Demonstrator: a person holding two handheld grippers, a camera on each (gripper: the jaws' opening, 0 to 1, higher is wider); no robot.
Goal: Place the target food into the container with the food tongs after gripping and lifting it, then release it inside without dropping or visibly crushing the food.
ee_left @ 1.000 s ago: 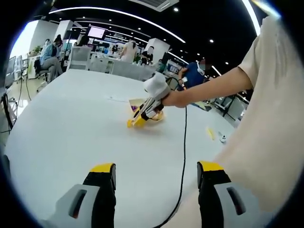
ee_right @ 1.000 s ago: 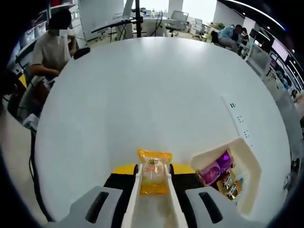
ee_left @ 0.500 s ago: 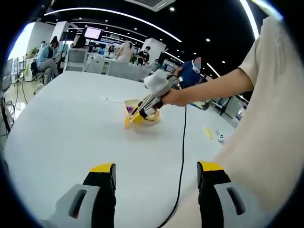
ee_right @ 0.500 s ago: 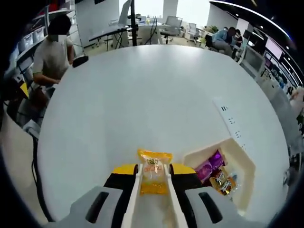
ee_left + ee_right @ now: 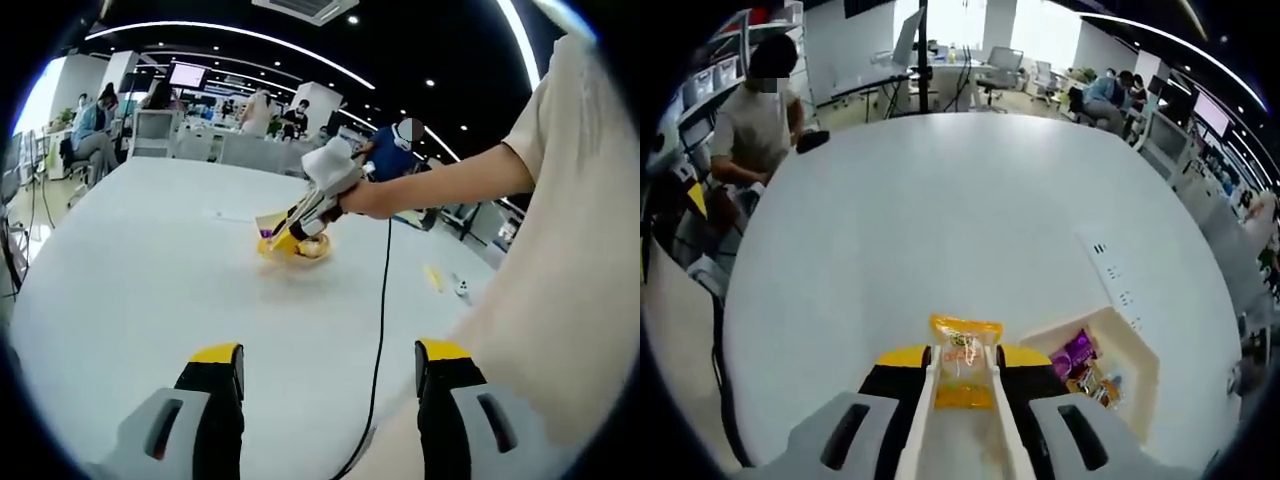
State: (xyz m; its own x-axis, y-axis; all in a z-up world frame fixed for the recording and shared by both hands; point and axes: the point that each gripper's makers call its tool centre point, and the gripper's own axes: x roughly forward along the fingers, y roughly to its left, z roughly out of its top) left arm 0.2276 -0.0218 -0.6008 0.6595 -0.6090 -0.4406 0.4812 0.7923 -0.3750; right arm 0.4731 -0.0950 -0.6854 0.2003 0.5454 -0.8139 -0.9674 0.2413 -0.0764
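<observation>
Looking along the right gripper [image 5: 963, 362], we see its fingers pressed against the two white arms of the food tongs [image 5: 960, 415], and between the tong tips sits the target food, an orange snack packet [image 5: 963, 375]: translucent, crimped along its top edge, with a small printed label we cannot read. It hangs above the white worktop [image 5: 940, 230], with no visible denting, though its lower part is lost between the tong arms. The cream container [image 5: 1130, 365] lies to the right of the packet, toward the worktop's right edge, and already holds a purple packet [image 5: 1073, 352] and some smaller wrappers too small for us to identify; its near corner is cut off by the gripper body. In the left gripper view, our left gripper [image 5: 330, 365] shows its yellow-tipped fingers spread wide with nothing between them, over the near edge of the worktop. Farther off there, the right gripper appears held by a hand [image 5: 362, 200] over the container, with the packet hard to make out at that size. A black cable [image 5: 383, 300] trails across the worktop.
</observation>
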